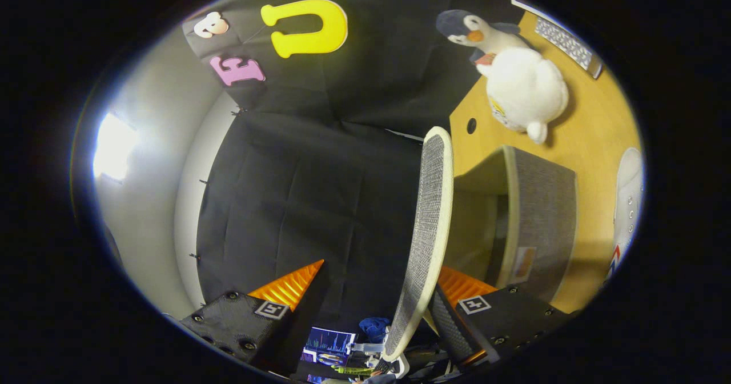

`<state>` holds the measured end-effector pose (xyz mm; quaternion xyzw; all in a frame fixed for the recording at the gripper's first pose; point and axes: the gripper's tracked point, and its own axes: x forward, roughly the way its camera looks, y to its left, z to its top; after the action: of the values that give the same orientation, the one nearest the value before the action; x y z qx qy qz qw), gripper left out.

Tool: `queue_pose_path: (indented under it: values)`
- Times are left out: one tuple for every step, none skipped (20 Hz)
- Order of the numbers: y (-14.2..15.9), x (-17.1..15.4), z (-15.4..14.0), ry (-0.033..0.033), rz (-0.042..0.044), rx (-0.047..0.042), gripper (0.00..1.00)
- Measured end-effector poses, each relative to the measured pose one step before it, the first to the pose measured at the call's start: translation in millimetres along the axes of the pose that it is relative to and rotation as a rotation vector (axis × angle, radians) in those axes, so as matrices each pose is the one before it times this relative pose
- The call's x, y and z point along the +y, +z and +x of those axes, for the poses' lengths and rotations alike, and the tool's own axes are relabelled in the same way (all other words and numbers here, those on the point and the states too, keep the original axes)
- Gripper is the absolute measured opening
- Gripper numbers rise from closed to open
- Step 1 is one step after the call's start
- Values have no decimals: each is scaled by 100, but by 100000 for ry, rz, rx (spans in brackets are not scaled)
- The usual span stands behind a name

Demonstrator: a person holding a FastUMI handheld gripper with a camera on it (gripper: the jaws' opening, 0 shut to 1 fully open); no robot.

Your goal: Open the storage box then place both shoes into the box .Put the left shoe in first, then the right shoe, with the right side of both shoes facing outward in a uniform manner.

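The view is rolled on its side. The grey fabric storage box (545,212) lies on the wooden table (594,144) with its mouth open and its pale inside showing. Its lid (428,224), grey with a cream rim, is swung up away from the box. My gripper (380,270) is open, with the lid's free edge between the fingers. The lid rests against one finger (462,287), and the other finger (288,287) stands well apart from it. A white shoe (628,207) with metal eyelets lies on the table beyond the box.
A plush penguin (514,81) sits on the table past the box, near a round cable hole (471,126). A flat patterned grey panel (565,41) lies at the table's far end. Black cloth walls the booth, and a lit screen (331,341) glows behind the fingers.
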<state>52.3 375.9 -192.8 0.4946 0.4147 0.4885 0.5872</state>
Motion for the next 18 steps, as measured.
queue_pose_path:
  values:
    - [-149,1503,826,1,-4008,1190,92]
    - [16,1091,845,18,-4449,1530,92]
    - [72,1141,1009,121,-4232,1535,92]
    - [-54,976,1155,352,-3645,1834,92]
    - [-277,965,1135,482,-2931,2121,92]
    - [-95,782,1288,347,-1554,2023,92]
    - [-326,632,1329,703,-1043,2006,92]
    - [-130,628,1544,816,-1122,1944,92]
    - [-88,701,1717,700,-1419,1542,92]
    - [-54,653,1651,196,-1340,1813,92]
    - [-133,740,1729,218,-1211,1931,92]
    - [-159,308,1784,-336,-1274,1949,92]
    - [-563,-116,1850,-1082,-795,2372,93]
    - [-516,35,1249,-340,-680,2300,93]
    - [-401,136,1563,-267,-871,1847,93]
    - [-266,113,879,-505,-779,1567,93]
    - [-335,190,746,-588,-480,1313,93]
    - [-175,127,272,24,-333,841,93]
